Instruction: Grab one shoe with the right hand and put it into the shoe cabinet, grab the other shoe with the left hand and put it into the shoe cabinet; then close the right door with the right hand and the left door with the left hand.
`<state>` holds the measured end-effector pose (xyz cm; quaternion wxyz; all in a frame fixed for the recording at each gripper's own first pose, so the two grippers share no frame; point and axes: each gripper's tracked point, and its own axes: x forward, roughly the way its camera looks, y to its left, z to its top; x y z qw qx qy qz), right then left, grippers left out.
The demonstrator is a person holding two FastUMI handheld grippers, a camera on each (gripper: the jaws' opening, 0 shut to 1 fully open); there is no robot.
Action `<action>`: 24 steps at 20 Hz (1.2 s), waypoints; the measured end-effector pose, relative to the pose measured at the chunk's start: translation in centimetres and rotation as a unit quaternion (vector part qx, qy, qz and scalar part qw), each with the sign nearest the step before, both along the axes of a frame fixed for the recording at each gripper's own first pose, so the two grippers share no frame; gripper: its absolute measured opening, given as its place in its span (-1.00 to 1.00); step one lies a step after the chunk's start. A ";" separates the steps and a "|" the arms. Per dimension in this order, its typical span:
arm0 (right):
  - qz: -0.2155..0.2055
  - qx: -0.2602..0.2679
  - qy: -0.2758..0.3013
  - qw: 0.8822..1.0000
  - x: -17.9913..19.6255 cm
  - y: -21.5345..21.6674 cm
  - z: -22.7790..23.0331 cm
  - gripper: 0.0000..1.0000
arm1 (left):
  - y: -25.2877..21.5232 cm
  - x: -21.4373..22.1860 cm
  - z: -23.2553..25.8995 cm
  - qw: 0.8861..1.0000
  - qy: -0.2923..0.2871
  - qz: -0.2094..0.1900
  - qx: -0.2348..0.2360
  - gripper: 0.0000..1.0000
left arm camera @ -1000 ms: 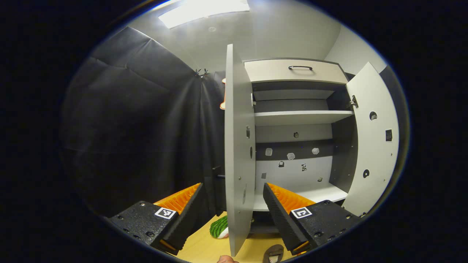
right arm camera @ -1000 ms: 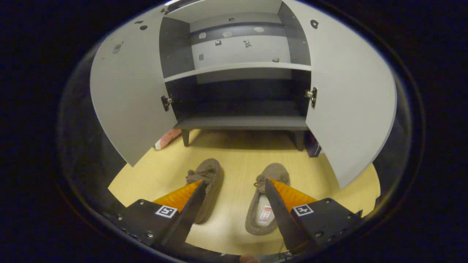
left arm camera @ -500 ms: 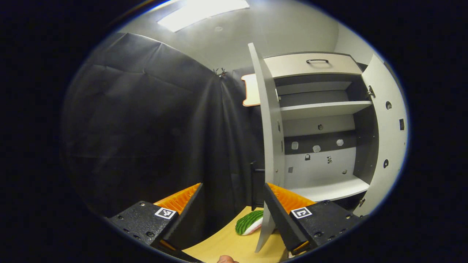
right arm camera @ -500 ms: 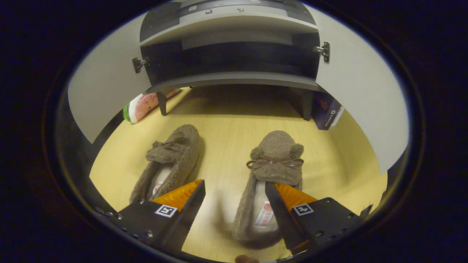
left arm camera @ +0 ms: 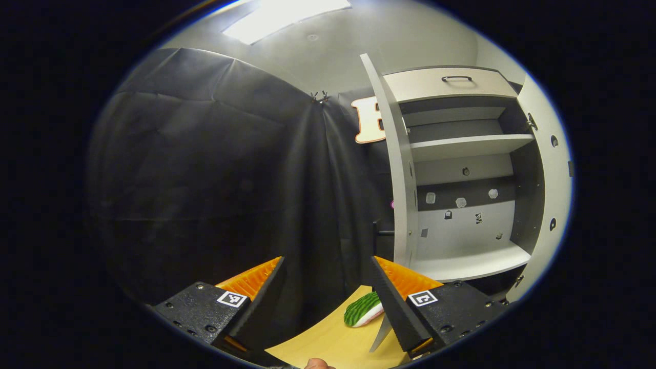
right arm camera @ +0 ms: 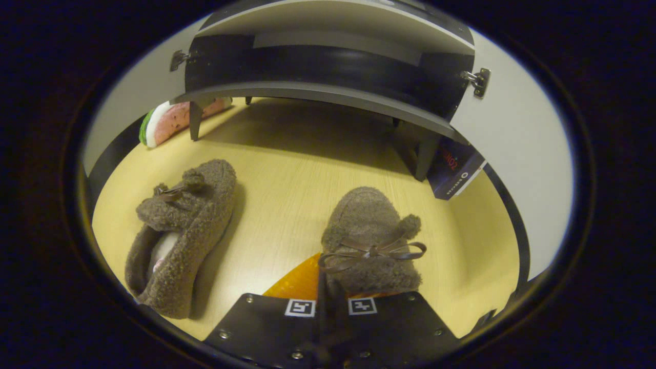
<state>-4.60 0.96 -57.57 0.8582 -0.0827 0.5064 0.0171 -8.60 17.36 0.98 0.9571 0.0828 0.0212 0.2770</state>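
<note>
Item 1: right tongs (right arm camera: 328, 274). Drawn together on the rear edge of the right shoe (right arm camera: 370, 236), a brown fleecy slipper with a thin bow. That shoe rests on the yellow wooden floor (right arm camera: 287, 169), toe toward the shoe cabinet (right arm camera: 328, 92), well short of its front edge.

Item 2: left shoe (right arm camera: 179, 230). Same make, lying on the floor near its left edge, tilted on its side, well apart from the right shoe and untouched.

Item 3: left tongs (left arm camera: 325, 284). Spread wide, holding nothing, raised and aimed at the black cloth wall (left arm camera: 205, 169) beside the cabinet.

Item 4: shoe cabinet, seen from the left gripper view (left arm camera: 461, 174). Both doors stand open: left door (left arm camera: 400, 169) seen nearly edge-on, right door (left arm camera: 551, 174) swung outward. Inside, 2 pale shelves; a drawer (left arm camera: 451, 84) with a dark handle on top. The bottom compartment, seen in the right gripper view, is dark.

Item 5: watermelon-patterned object (right arm camera: 174, 115), on the floor by the cabinet's front left leg.

Item 6: dark box (right arm camera: 453, 169), leaning by the cabinet's right leg.
</note>
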 end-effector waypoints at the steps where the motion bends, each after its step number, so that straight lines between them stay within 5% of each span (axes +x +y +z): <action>1: -0.004 0.002 0.001 1.000 0.0 -0.1 0.1 -0.82 | 0.1 0.0 -0.1 1.000 0.000 0.000 0.000 0.96; 3: -0.017 0.015 0.001 1.000 0.3 -0.1 0.4 -0.99 | 0.0 -0.1 -0.2 1.000 0.001 -0.002 -0.002 0.96; 7: -0.037 0.025 -0.021 0.999 0.6 -1.2 2.7 -0.99 | -0.4 0.1 -0.2 1.000 -0.003 -0.013 -0.005 0.97; 13: -0.038 0.053 -0.118 0.991 4.7 -1.3 12.4 -0.99 | -1.7 1.7 -0.9 0.999 0.000 -0.038 -0.015 0.96; 24: -0.011 0.082 -0.322 0.943 23.0 -0.5 33.9 -0.99 | 0.2 0.4 -1.6 1.000 -0.008 -0.017 -0.023 0.96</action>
